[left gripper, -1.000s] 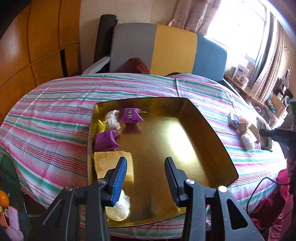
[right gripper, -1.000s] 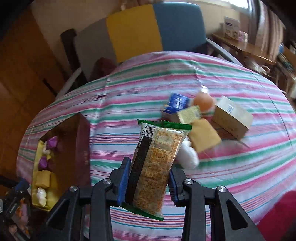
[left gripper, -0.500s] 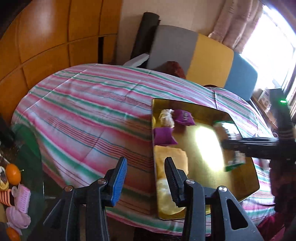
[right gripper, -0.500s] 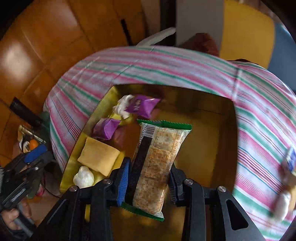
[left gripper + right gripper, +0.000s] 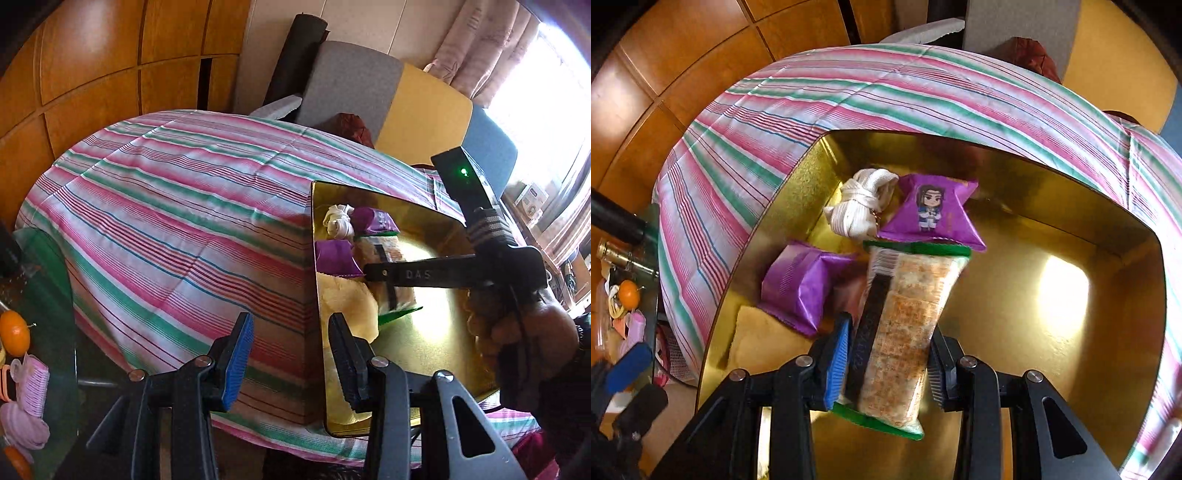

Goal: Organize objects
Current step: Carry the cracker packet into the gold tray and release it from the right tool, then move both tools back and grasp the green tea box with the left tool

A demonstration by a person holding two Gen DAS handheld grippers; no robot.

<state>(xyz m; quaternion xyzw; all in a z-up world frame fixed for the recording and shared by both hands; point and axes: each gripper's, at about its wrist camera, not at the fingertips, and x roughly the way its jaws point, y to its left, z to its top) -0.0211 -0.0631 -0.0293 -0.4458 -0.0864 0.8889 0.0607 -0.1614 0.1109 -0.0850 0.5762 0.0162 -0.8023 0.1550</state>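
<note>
Left wrist view: left gripper (image 5: 291, 354) jaws apart w/ nothing between, hanging over near-left rim of shiny gold rectangular tray (image 5: 436, 354) on striped pink-green-white tablecloth (image 5: 184, 221). Right gripper (image 5: 373, 271) reaches into tray from right, person's hand (image 5: 532, 332) on its handle.

Right wrist view: right gripper (image 5: 886, 354) clamped on clear green-edged cracker packet (image 5: 905, 325), pads pressing both sides, packet inside tray (image 5: 1052, 362) w/ far end beside purple cartoon-print snack pouch (image 5: 934, 214). White knotted cloth bundle (image 5: 860, 210), second purple pouch (image 5: 801, 288), yellow flat sponge-like block (image 5: 757, 343) along tray's left side.
</note>
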